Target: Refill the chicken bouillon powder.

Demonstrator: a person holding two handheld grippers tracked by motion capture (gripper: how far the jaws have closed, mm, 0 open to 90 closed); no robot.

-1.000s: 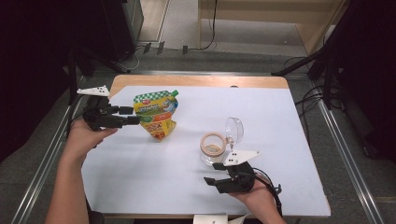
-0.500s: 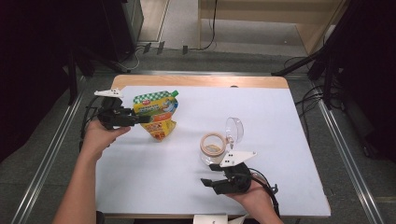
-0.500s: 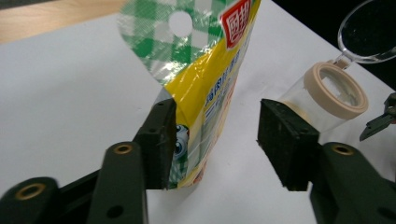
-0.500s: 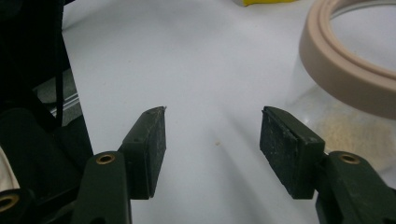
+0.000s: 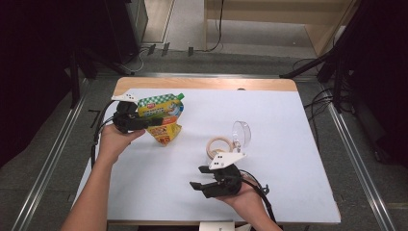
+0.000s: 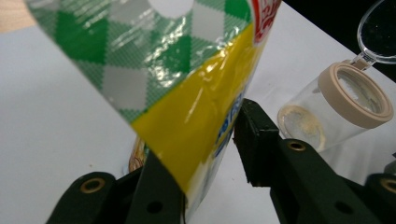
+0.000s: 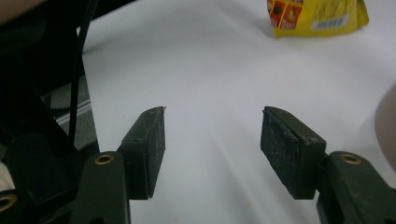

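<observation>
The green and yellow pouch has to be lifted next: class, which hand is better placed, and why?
Left. The left gripper has just been closing around the pouch. The right gripper stands open over bare table, apart from the pouch.

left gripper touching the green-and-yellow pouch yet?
Touching. In the left gripper view the pouch sits between the left gripper pads, which have just been closing; the pad at picture left presses its yellow side, and the other pad meets its edge.
</observation>
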